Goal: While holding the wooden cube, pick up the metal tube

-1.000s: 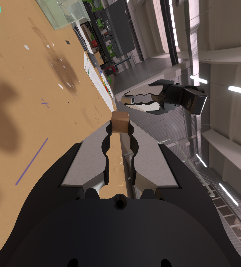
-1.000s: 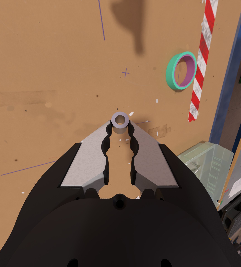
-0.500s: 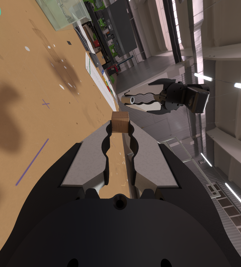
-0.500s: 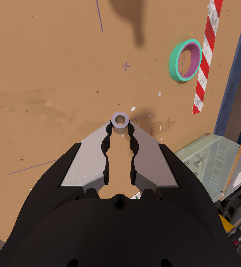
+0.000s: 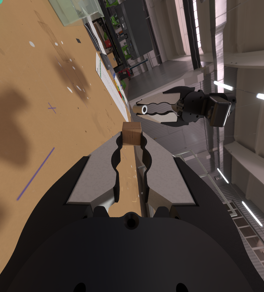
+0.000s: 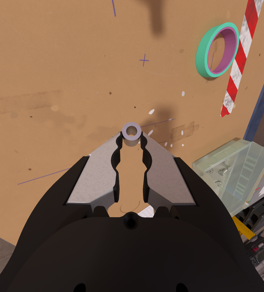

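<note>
Grey-fingered right gripper (image 6: pixel 131 134) pinches short grey metal tube (image 6: pixel 131 133) at its tips, frame centre, clear above brown tabletop (image 6: pixel 49 63) | left gripper (image 5: pixel 131 135) clamps small wooden cube (image 5: pixel 131 135), centre | advice: keep both grips firm, raise slowly, tip hold looks shallow.

Workshop: scuffed workbench (image 6: pixel 65 63), hazard tape (image 6: pixel 238 63), bolt bin (image 6: pixel 232 173).

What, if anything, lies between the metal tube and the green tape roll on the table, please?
In the right wrist view, only bare tabletop lies between the metal tube and the green tape roll: pale flecks and a shadow, no object.
</note>
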Controlling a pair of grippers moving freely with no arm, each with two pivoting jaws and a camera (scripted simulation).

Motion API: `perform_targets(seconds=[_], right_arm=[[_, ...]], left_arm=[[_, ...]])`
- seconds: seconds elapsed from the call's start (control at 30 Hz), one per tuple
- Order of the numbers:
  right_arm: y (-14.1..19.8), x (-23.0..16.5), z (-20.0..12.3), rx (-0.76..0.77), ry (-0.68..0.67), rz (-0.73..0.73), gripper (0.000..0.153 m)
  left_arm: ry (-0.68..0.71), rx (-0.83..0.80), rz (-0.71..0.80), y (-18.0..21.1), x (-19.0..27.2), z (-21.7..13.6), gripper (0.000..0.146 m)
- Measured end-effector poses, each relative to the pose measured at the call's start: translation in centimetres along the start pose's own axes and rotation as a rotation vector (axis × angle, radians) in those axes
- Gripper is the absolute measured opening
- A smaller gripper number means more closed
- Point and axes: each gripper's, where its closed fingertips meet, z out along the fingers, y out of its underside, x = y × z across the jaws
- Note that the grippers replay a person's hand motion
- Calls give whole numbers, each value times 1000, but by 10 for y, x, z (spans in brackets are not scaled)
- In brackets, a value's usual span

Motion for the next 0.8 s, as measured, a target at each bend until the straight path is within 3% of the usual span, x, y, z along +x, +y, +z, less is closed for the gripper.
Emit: perform_targets(seconds=[0.8], right_arm=[[0,-4,-3,20,-17,4,22]], left_arm=[[29,41,-21,-3,1,1,21]])
